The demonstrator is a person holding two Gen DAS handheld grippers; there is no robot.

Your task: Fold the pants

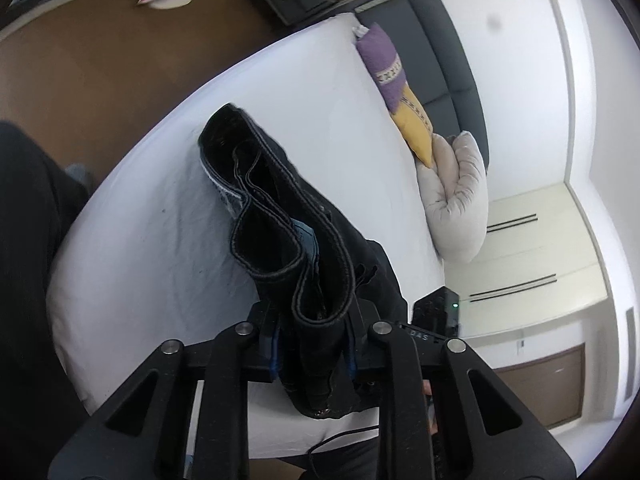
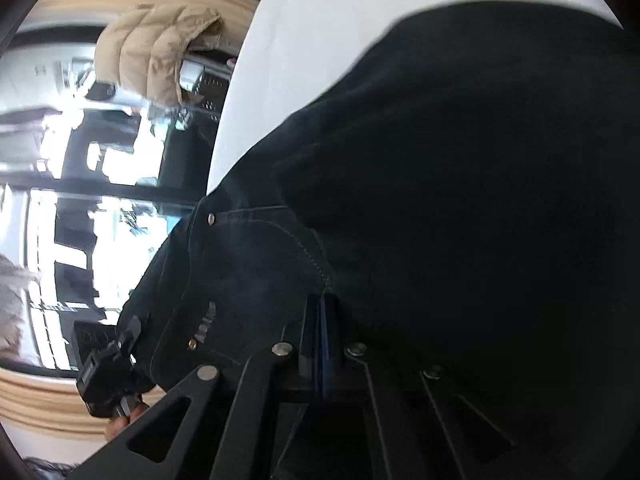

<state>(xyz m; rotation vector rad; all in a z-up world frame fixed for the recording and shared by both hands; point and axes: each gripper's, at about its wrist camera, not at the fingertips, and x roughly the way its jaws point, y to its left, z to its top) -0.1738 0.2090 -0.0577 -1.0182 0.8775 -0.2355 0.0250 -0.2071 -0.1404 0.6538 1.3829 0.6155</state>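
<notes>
Black denim pants, thick and stiff, with pale stitching along the seams, draped from centre frame down to the lower middle of the left wrist view over a white bed with a faintly creased sheet. Waistband bunched in looping folds, a glimpse of light blue lining inside. Left tool at lower centre, black matte linkage arms with round silver rivets, blue pads pinching the gathered waistband between them. Purple-and-yellow pillow at upper right of the bed, patterned bands across it; below it a puffy grey cushion, soft and rounded. Brown floor at upper left. In the right wrist view, pants filling the centre and right of the frame, dark and blurred, a curved pocket seam and small metal rivets at lower left. Right tool at lower centre, blue pads pressed together, pants fabric lying right against and over them; whether cloth sits between them cannot be told. Quilted beige jacket at upper left.
</notes>
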